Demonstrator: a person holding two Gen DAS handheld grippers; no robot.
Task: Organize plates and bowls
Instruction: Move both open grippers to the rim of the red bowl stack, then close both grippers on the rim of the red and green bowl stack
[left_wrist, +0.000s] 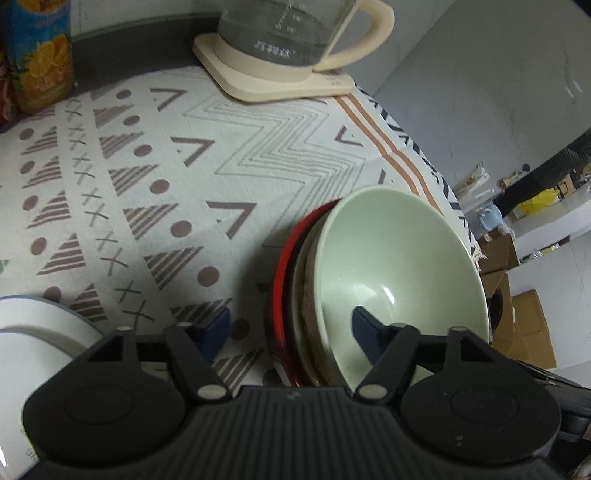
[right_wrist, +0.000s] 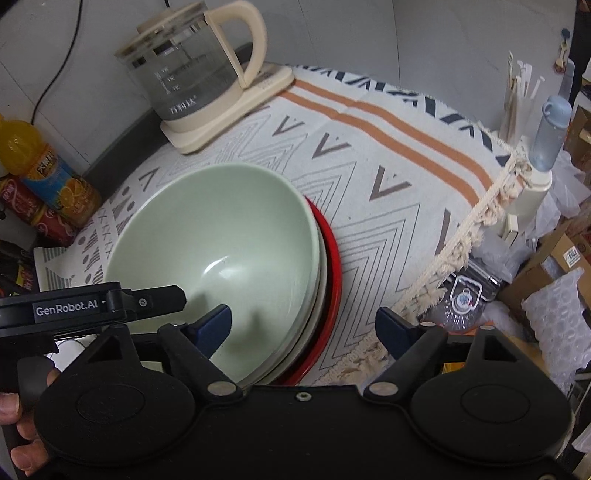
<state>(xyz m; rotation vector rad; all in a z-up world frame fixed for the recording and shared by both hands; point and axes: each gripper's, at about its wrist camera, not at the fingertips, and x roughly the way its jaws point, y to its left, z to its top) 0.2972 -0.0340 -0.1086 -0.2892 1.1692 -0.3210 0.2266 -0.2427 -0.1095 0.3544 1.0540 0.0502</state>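
Patterned cloth (right_wrist: 388, 206) bears green bowl (right_wrist: 221, 243) stacked on red plate (right_wrist: 330, 273); both claws (left_wrist: 290, 328) (right_wrist: 304, 326) wide, straddling stack.

The green bowl (right_wrist: 221, 243) looks glazed, smooth and glossy; the red plate (right_wrist: 330, 266) under it shines too. The cloth (left_wrist: 221, 147) is woven and matt. The kettle (right_wrist: 188, 70) is clear glass with cream plastic.

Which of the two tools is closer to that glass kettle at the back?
Neither clearly. Both the left tool and right tool straddle the green bowl, well short of the kettle.
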